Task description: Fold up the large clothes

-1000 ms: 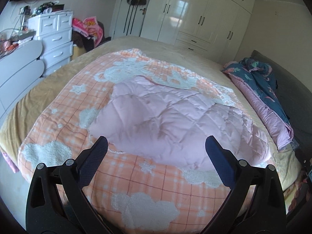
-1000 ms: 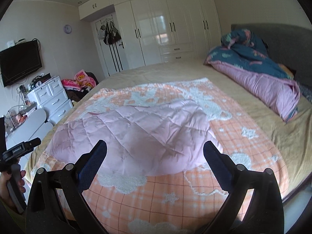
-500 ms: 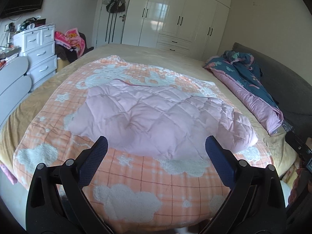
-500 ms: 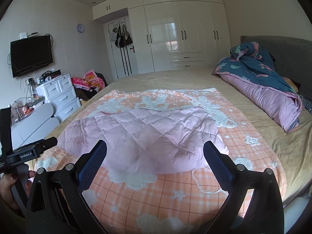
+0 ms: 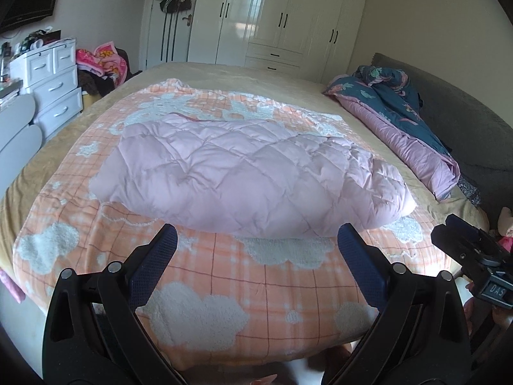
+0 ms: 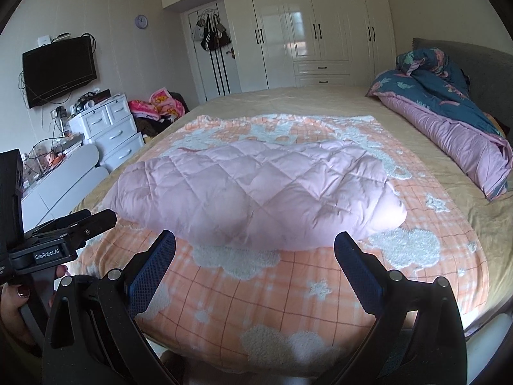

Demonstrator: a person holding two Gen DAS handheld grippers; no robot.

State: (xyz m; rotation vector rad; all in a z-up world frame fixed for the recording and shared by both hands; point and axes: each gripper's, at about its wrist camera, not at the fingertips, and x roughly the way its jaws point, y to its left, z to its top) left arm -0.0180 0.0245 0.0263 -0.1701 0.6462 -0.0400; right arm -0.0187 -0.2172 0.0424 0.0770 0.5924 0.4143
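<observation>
Grippers [image 5: 255, 243] [image 6: 253, 248] spread apart; pink quilted garment [image 5: 250, 173] untouched.

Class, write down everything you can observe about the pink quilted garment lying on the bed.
The pink quilted garment is pale pink, puffy, stitched in a diamond pattern, and looks padded like a down coat. It lies roughly flat, already folded into a bulky oblong, on the orange checked blanket with white clouds. A darker pink trim shows at its far edge. Neither the left claw nor the right claw touches it; both are open.
</observation>
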